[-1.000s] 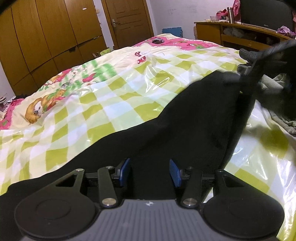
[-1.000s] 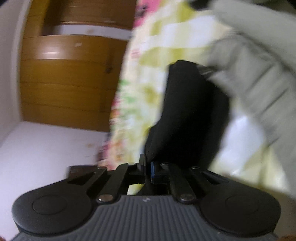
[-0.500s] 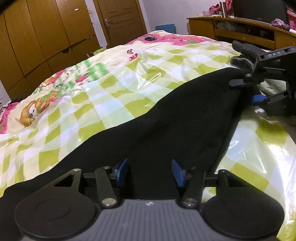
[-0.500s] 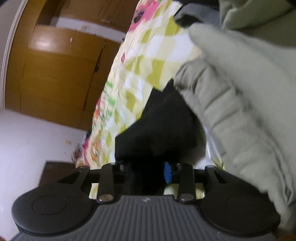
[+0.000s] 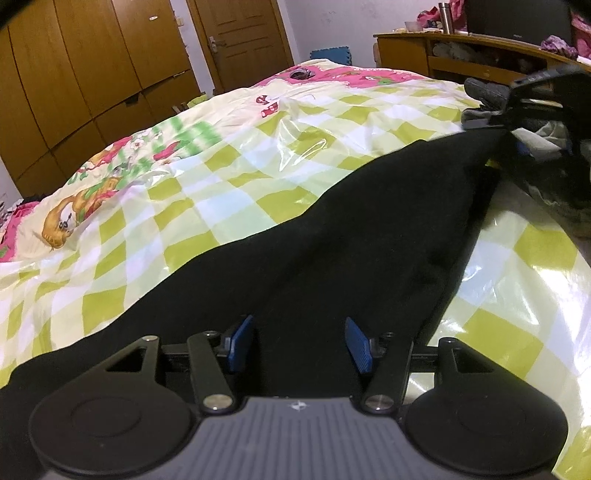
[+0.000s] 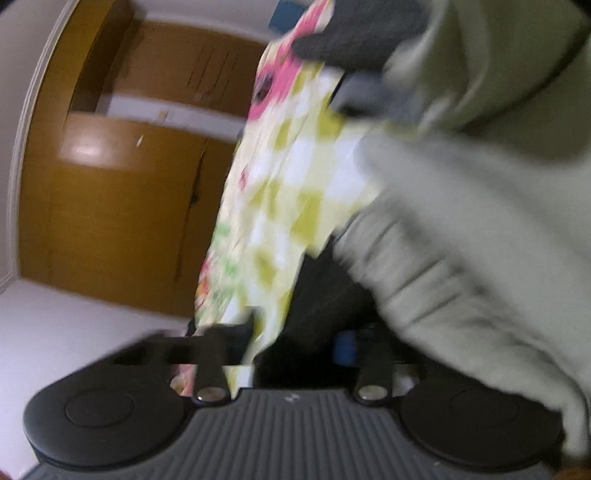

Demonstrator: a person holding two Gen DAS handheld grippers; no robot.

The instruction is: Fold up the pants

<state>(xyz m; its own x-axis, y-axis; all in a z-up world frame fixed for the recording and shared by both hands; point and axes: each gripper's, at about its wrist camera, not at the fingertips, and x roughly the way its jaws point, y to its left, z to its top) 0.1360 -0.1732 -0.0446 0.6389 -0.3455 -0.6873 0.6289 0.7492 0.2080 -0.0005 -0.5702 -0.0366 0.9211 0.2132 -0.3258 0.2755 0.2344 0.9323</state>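
The left black plastic two-finger gripper [image 5: 299, 343] has a ribbed grey housing at six o'clock, marked with a small white star. Round black discs sit at seven and five o'clock. Two black linkage arms carry silver rivets, and the fingers end in ridged blue pads [image 5: 240, 343]. The right black plastic two-finger gripper [image 6: 295, 343], blurred, shows the same ribbed housing, discs and rivets, with one blue pad visible.

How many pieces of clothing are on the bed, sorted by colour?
Black: 1, the pants
Pale grey-green: 1, a garment
Dark grey: 1, a garment
Total: 3 that can be told apart; the pile by the bed edge is blurred and may hold more.
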